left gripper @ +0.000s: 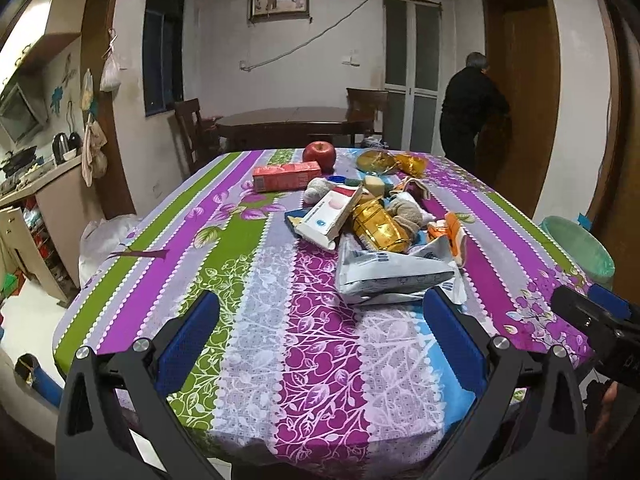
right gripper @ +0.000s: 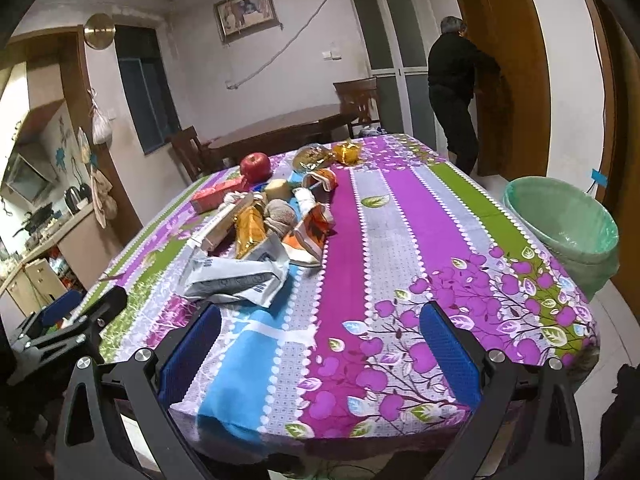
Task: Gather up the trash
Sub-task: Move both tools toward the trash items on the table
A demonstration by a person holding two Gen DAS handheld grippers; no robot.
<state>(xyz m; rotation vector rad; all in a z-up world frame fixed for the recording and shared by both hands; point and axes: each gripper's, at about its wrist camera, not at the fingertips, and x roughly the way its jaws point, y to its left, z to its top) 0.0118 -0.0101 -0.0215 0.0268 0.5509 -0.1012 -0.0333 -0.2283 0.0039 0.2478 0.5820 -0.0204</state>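
Observation:
A heap of trash lies mid-table: a crumpled white-and-blue plastic wrapper (left gripper: 394, 272) (right gripper: 240, 276) nearest me, a gold foil pack (left gripper: 378, 226) (right gripper: 250, 230), a white carton (left gripper: 332, 214), an orange wrapper (left gripper: 454, 236) (right gripper: 312, 236) and a red box (left gripper: 286, 176) (right gripper: 218, 196). A bin with a green liner (right gripper: 564, 220) (left gripper: 580, 248) stands off the table's right edge. My left gripper (left gripper: 322, 316) is open and empty just short of the white wrapper. My right gripper (right gripper: 320, 326) is open and empty over the near table edge, right of the heap.
A red apple (left gripper: 319, 154) (right gripper: 255, 166) and gold foil scraps (left gripper: 408, 164) lie at the far end of the table with the floral cloth (left gripper: 256, 264). A person in black (left gripper: 468, 116) stands at a door beyond. A dark dining table with chairs (left gripper: 288, 120) stands behind.

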